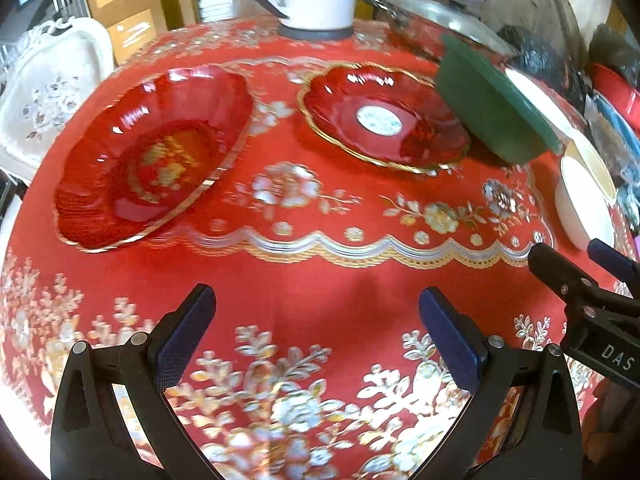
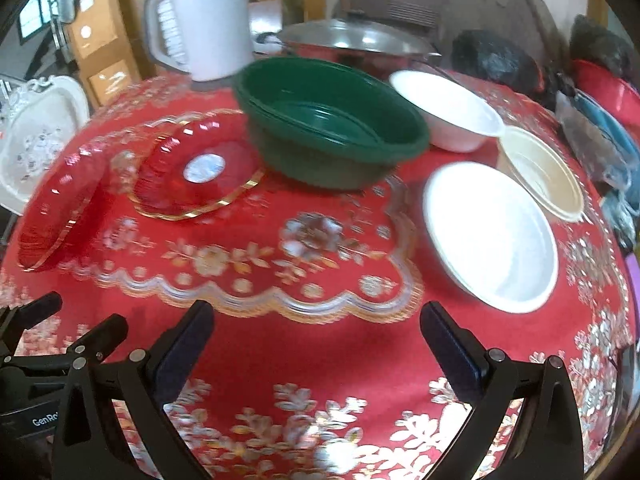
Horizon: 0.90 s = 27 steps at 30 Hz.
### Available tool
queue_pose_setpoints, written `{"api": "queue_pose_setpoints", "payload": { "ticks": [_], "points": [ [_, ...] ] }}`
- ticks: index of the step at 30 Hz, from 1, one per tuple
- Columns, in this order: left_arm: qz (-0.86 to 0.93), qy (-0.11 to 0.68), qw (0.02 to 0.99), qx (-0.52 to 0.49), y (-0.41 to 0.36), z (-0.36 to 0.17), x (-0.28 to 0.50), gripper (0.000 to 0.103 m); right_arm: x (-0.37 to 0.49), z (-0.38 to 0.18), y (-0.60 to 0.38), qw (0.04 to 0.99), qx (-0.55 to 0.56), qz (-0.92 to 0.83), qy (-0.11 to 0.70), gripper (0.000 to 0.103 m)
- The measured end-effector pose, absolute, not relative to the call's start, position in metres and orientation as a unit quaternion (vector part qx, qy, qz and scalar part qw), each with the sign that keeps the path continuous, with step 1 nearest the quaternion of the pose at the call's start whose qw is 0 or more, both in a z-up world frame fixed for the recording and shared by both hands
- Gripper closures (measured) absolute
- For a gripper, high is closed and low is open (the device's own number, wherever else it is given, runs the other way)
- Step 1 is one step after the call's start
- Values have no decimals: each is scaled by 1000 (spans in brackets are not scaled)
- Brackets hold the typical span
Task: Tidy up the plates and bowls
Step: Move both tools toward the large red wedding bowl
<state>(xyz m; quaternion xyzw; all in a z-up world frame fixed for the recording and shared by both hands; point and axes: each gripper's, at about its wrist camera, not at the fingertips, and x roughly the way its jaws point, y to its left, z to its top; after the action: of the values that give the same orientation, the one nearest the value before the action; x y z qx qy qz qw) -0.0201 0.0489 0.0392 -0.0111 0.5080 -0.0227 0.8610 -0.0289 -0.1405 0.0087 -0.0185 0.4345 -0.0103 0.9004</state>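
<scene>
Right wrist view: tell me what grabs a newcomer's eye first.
The red tablecloth with its silver and gold flowers fills the view. On it, the dark green bowl stands at the centre back, with a red glass plate to its left. Three pale bowls cluster to the right, the nearest a wide white bowl.

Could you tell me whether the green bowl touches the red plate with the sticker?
Cannot tell. In the right wrist view, the green bowl overlaps the red plate, hiding any contact.
</scene>
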Motion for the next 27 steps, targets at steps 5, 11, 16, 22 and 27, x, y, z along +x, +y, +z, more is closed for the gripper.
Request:
{"api": "queue_pose_setpoints", "payload": {
  "ticks": [5,11,16,22,27],
  "points": [
    [0,504,863,-20,66,51,-21,1,-23,17,-128,901,-33,8,433,0],
    [25,498,866,-25,84,59,-20,1,-11,21,-111,897,-36,32,438,0],
    [41,497,866,-32,103,62,-14,1,-5,24,-94,894,-47,56,442,0],
    [58,497,865,-42,121,64,-12,1,2,25,-78,891,-52,77,444,0],
    [68,497,864,-48,133,65,-10,1,8,24,-65,888,-60,88,448,0]
  ]
}}
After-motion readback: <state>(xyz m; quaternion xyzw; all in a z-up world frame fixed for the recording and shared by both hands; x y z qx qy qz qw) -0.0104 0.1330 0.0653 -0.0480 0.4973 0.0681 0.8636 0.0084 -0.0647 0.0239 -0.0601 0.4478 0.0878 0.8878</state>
